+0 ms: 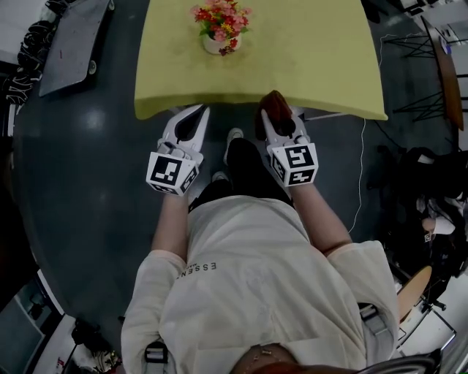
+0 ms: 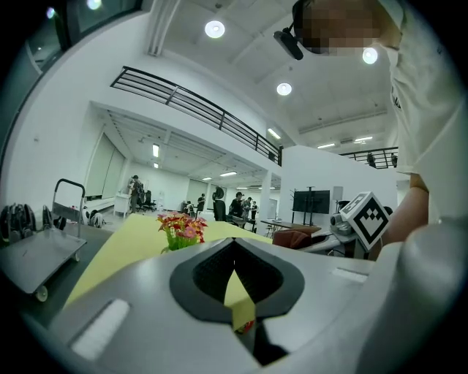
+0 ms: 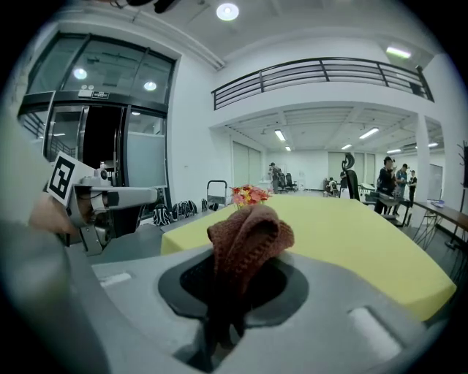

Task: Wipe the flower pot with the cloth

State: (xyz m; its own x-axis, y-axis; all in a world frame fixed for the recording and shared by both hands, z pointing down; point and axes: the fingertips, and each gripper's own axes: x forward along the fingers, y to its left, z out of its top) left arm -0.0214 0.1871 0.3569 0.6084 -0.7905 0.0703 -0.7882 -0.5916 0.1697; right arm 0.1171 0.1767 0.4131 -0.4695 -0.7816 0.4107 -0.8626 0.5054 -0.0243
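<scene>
A small white flower pot (image 1: 218, 44) with red, pink and yellow flowers (image 1: 221, 19) stands at the far middle of the yellow table (image 1: 314, 58); the flowers (image 2: 181, 228) (image 3: 248, 194) also show in both gripper views. My right gripper (image 1: 276, 109) is shut on a brown knitted cloth (image 1: 276, 104) (image 3: 245, 245) at the table's near edge. My left gripper (image 1: 194, 117) hangs shut and empty just in front of that edge, left of the right one.
A grey flat cart (image 1: 73, 44) stands on the dark floor left of the table. Chairs and dark gear (image 1: 431, 95) crowd the right side. People and desks stand far off in the hall (image 3: 387, 182).
</scene>
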